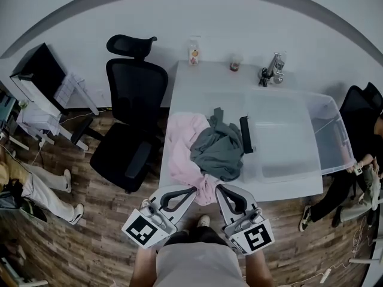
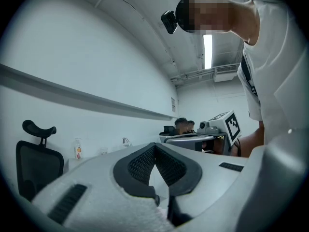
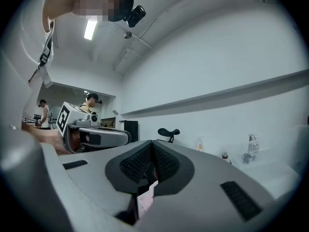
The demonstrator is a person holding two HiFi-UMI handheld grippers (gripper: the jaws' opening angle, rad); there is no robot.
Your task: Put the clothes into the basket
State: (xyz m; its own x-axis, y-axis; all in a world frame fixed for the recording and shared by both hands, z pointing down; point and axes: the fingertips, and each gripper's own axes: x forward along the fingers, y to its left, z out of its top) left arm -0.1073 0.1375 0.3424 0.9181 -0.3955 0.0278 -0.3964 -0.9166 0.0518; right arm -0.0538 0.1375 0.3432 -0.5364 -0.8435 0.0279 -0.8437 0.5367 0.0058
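My left gripper (image 2: 155, 151) is clamped tight, pale pink cloth in the gap behind its pads. My right gripper (image 3: 152, 149) is likewise closed on the pink garment (image 1: 182, 145). Just beyond both tips, a grey-green garment (image 1: 220, 151) lies on it, on the white table (image 1: 209, 82). The clear basket (image 1: 326, 136) stands to their right, 1 black chair (image 1: 134, 118) to their left.

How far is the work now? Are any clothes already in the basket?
Done: nothing; the basket holds no clothes. In hand: the right gripper is shut on the pink cloth; the left gripper is shut beside it, its grip unclear. Left: the pink cloth and the grey cloth both lie on the table.
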